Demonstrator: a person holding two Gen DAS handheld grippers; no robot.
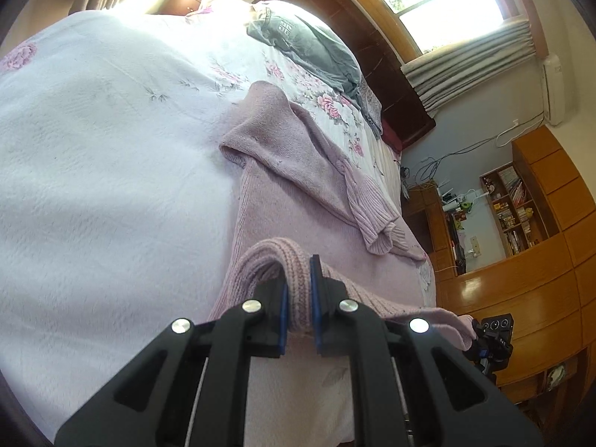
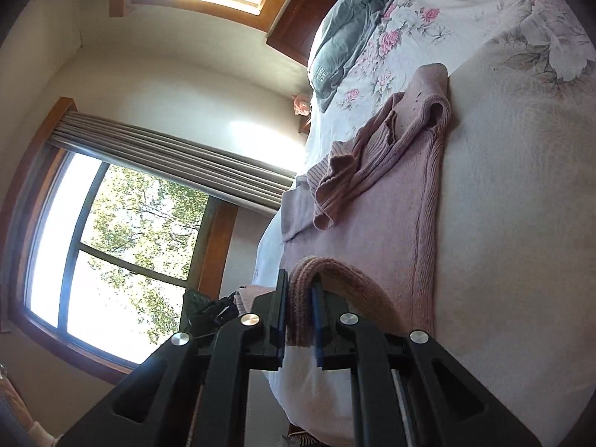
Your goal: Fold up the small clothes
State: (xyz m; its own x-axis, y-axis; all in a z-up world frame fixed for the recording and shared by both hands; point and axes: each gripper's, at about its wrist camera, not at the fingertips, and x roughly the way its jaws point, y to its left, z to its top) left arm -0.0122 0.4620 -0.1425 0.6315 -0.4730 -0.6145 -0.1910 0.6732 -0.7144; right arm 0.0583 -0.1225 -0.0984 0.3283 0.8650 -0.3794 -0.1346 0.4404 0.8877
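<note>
- Left gripper (image 1: pixel 298 298): clenched on the ribbed hem of a pink knit sweater (image 1: pixel 298 171). The hem fabric bunches into an arched loop that rises just ahead of the blue finger pads (image 1: pixel 314 272) and runs down between them.
- Right gripper (image 2: pixel 300 309): likewise clamped on a ribbed band of the same sweater (image 2: pixel 372 223), at another point of the hem. The fold stands up between the pads and curves away to the right side of the frame.
- In the left wrist view, the right gripper (image 1: pixel 491 339) shows at the lower right edge, with pink fabric reaching it. In the right wrist view, a dark object left of the near finger may be the left gripper; too obscured to confirm.
- Sweater position: the body lies spread on the bed (image 1: pixel 93 167), stretching away from both grippers. The near hem is lifted off the cover where it is pinched; the rest lies flat.
- One sleeve (image 1: pixel 372 208) is folded across the body, its ribbed cuff lying on the knit, ahead of the grippers and apart from them.
- The far end of the sweater lies on the floral part of the bed cover (image 1: pixel 335 100).
- A grey folded garment (image 1: pixel 309 44) lies beyond the sweater, near the wooden headboard (image 1: pixel 376 48), well apart from both grippers.
- Surroundings: window (image 2: pixel 111 242) with grey curtain (image 2: pixel 167 160); wooden shelving (image 1: pixel 521 208) by the wall.
</note>
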